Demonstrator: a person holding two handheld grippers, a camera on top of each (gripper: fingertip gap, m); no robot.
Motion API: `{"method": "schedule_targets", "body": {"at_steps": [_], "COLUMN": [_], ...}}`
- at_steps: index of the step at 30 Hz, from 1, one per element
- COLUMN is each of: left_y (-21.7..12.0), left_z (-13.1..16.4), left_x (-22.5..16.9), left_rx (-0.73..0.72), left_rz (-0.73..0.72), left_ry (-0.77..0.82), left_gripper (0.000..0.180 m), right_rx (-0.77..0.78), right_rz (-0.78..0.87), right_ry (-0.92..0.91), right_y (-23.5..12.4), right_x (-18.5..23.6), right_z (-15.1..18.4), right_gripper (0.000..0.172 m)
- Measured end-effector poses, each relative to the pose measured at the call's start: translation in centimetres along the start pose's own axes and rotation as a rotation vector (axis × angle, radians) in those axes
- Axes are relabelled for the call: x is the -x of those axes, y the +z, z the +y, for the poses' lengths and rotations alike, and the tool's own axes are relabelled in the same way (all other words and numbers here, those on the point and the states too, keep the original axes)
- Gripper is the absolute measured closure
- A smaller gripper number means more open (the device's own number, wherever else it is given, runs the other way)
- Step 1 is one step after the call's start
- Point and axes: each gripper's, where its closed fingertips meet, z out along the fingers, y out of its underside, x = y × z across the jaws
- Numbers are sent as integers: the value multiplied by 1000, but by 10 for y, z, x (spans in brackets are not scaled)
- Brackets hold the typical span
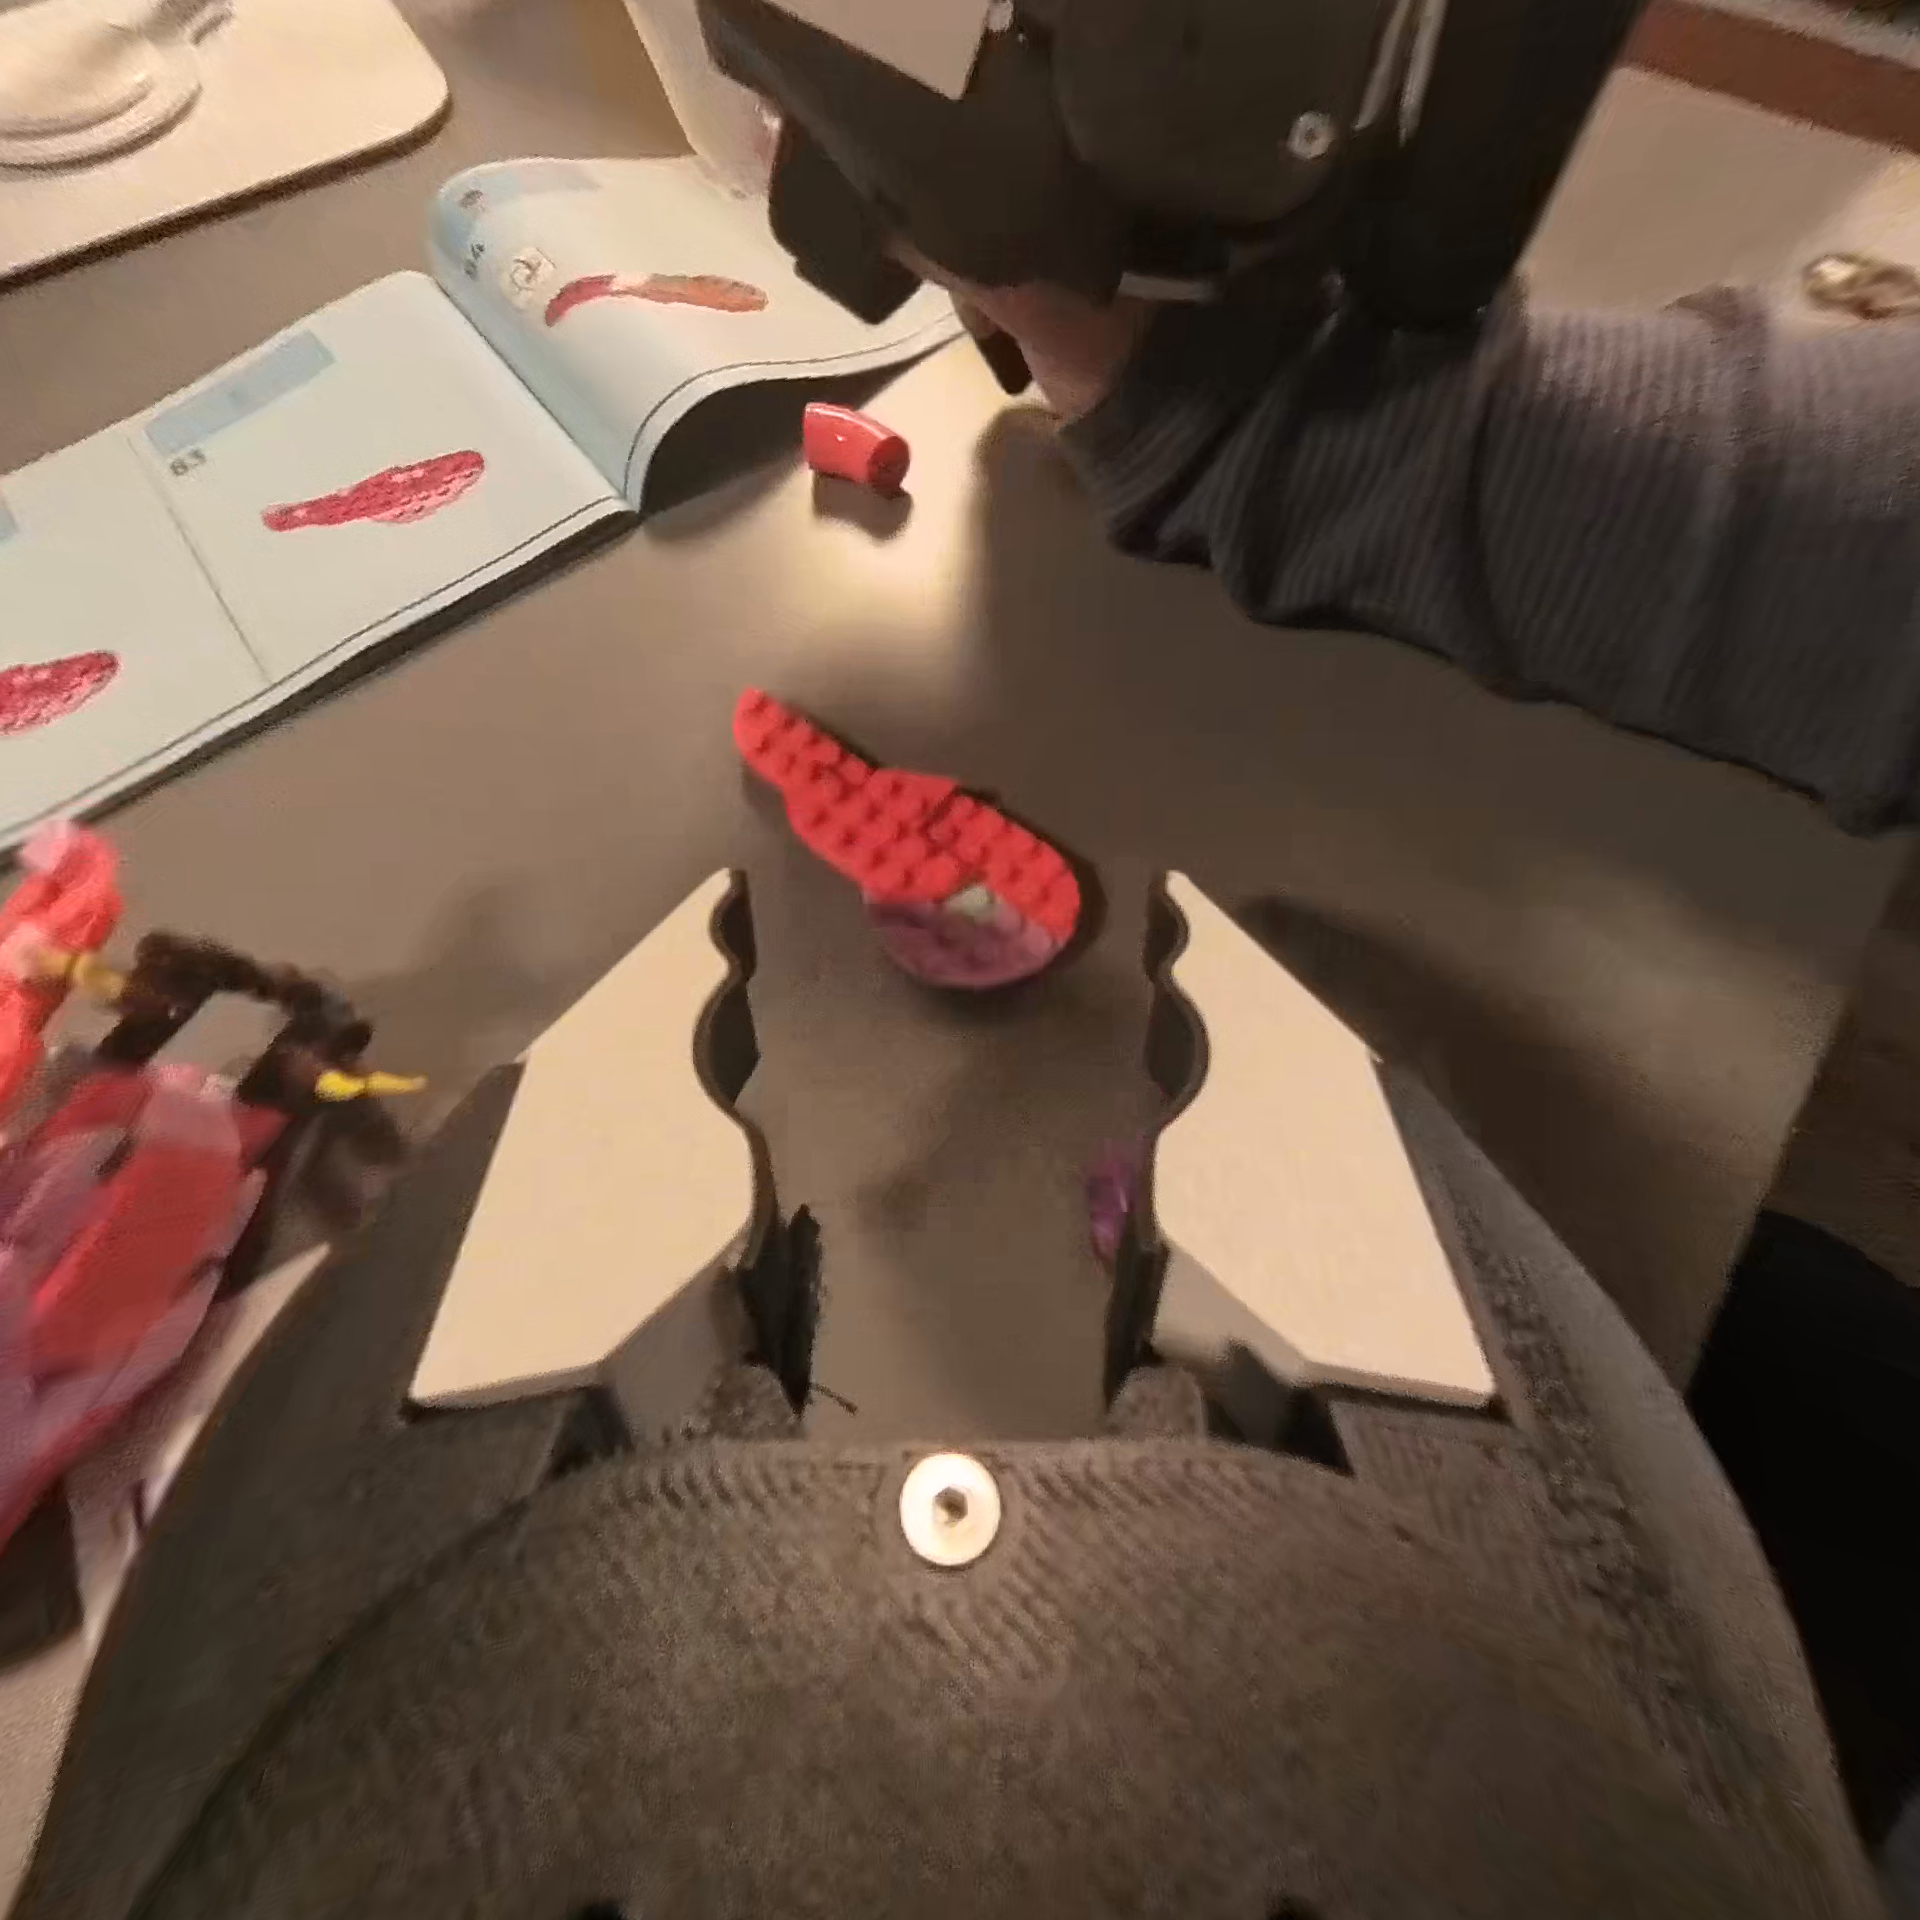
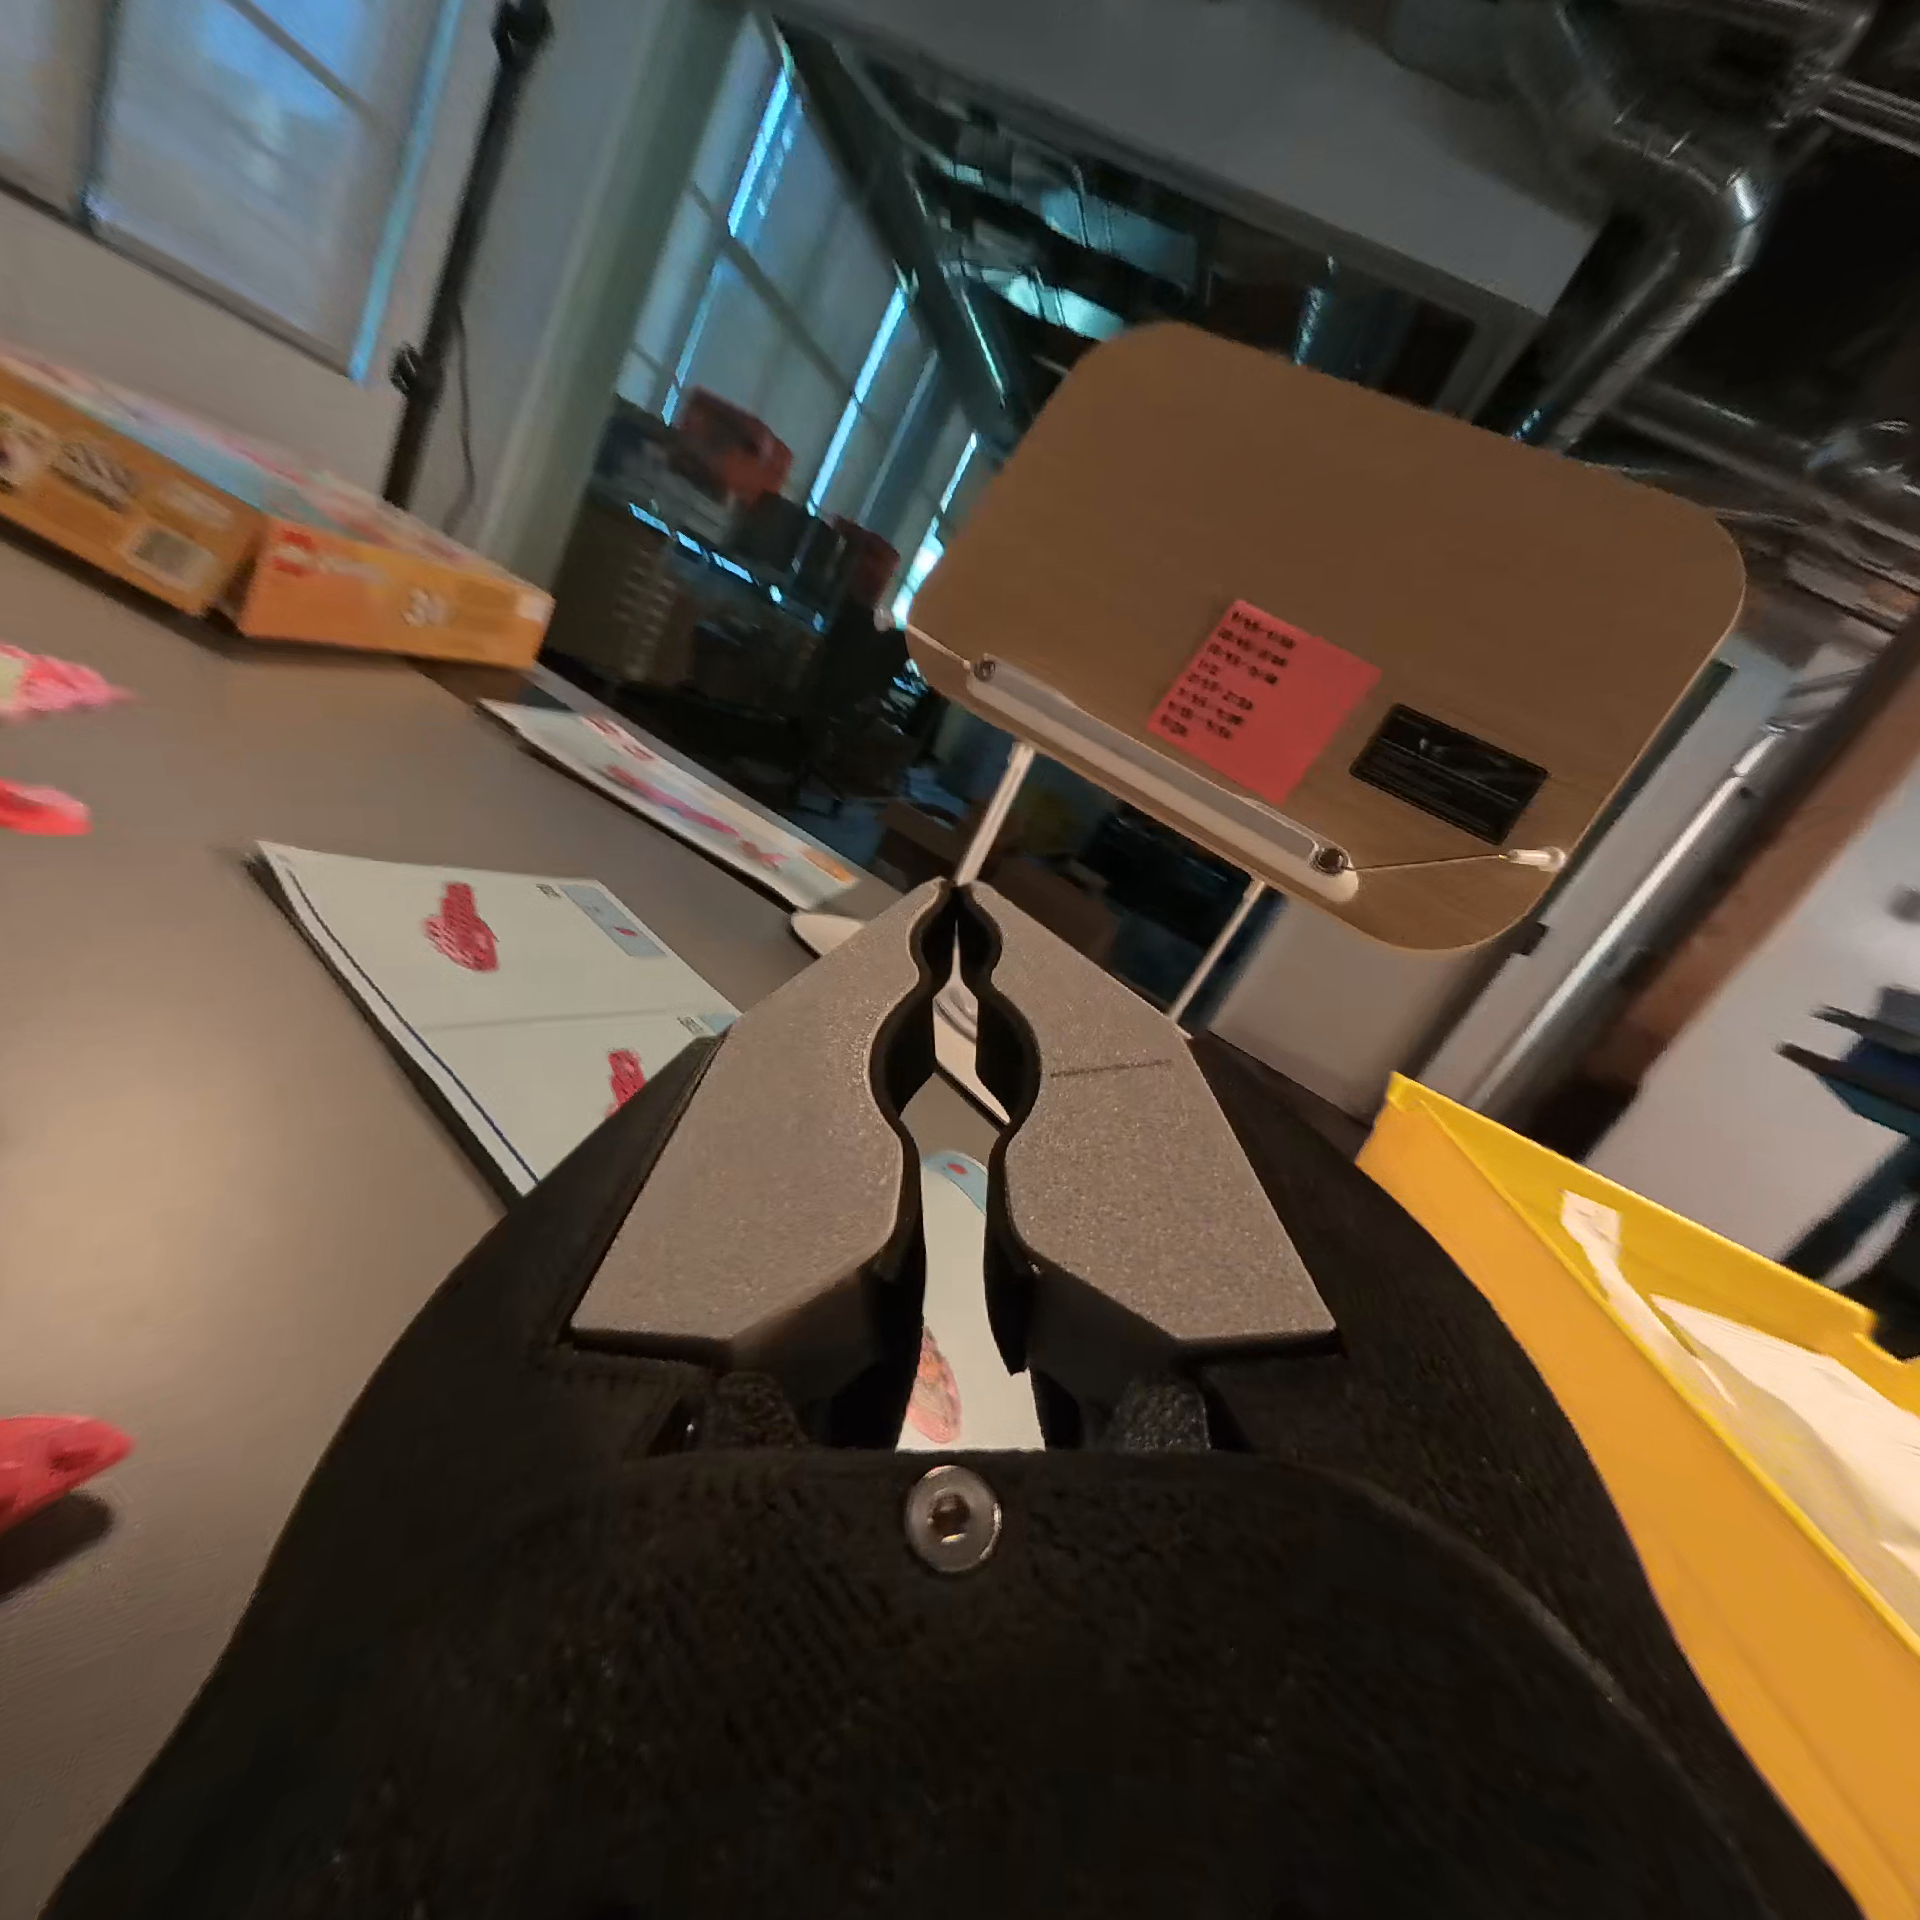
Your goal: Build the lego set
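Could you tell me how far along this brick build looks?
Done: a red studded plate with a purple end lies assembled on the table. In hand: nothing; the left gripper is open just short of it, the right gripper shut. Left: a loose red piece by the open booklet.

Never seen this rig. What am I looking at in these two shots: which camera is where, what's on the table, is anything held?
No robot arm here: a person carries a hand-held gripper in each hand, each with a camera looking forward along its two fingers.

Left wrist view: the left hand-held gripper is open and holds nothing. A red studded brick assembly lies on the dark table just beyond its fingertips. Farther off are a small red piece, an open instruction booklet, and a partly built brick model at left. The right hand-held gripper shows at top.

Right wrist view: the right hand-held gripper is shut, nothing between its fingers. Around it: a wooden book stand, a yellow bin, orange boxes.
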Motion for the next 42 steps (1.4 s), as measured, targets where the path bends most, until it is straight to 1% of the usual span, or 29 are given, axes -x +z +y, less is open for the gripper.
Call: {"method": "schedule_targets", "body": {"at_steps": [1,3,5,8,9,10,12,13,14,15,16,17,18,19,21,22,23,24,25,28,31,34,37,39,42], "left_y": [8,18,25,26,25,23,17,13,10,6,2,-3,-6,-9,-14,-15,-15,-14,-12,-2,3,4,5,4,-2], "left_z": [-1,1,8,10,10,10,13,15,17,18,18,17,16,14,12,12,14,16,20,29,27,27,26,25,19], "left_x": [1,4,7,5,6,7,16,23,29,35,41,46,50,53,60,62,66,68,68,65,66,63,68,67,66], "left_rx": [24,78,145,169,173,175,176,178,173,162,144,121,100,82,51,49,57,72,99,184,215,242,221,194,130], "left_rz": [-15,-53,-91,-72,-74,-77,-113,-135,-149,-164,-176,-184,-178,-176,-173,-173,-184,-189,-177,-124,-106,-68,-90,-65,-23], "left_ry": [7,-2,-14,-49,-30,6,73,94,110,113,108,99,89,74,66,70,74,71,57,30,-4,-32,-71,-122,-193], "left_gripper": [105,98,99,113,120,132,139,150,158,160,168,174,174,175,175,174,161,143,131,115,114,141,142,142,142], "right_rx": [-16,-46,-58,-72,-78,-86,-111,-123,-126,-109,-80,-49,-17,10,45,58,66,66,59,44,72,65,38,11,-25], "right_rz": [-3,-10,-14,-17,-20,-26,-72,-134,-240,-377,-512,-637,-740,-798,-861,-887,-903,-904,-891,-857,-901,-902,-889,-860,-771], "right_ry": [19,51,67,67,65,62,42,13,-33,-87,-128,-159,-194,-243,-330,-337,-330,-330,-345,-380,-346,-377,-453,-539,-691], "right_y": [-2,-7,-9,-10,-10,-11,-14,-15,-17,-21,-28,-38,-48,-56,-65,-69,-70,-71,-70,-67,-71,-72,-73,-72,-65], "right_x": [-1,-2,-2,0,1,3,13,25,44,67,89,107,122,130,139,143,146,147,146,142,149,151,155,157,158], "right_z": [-3,-9,-12,-17,-19,-22,-29,-33,-34,-31,-26,-21,-15,-9,0,1,0,0,0,4,8,7,6,6,8], "right_gripper": [172,172,172,172,172,169,165,164,159,152,142,137,134,130,123,121,121,121,121,125,125,125,126,128,132]}}
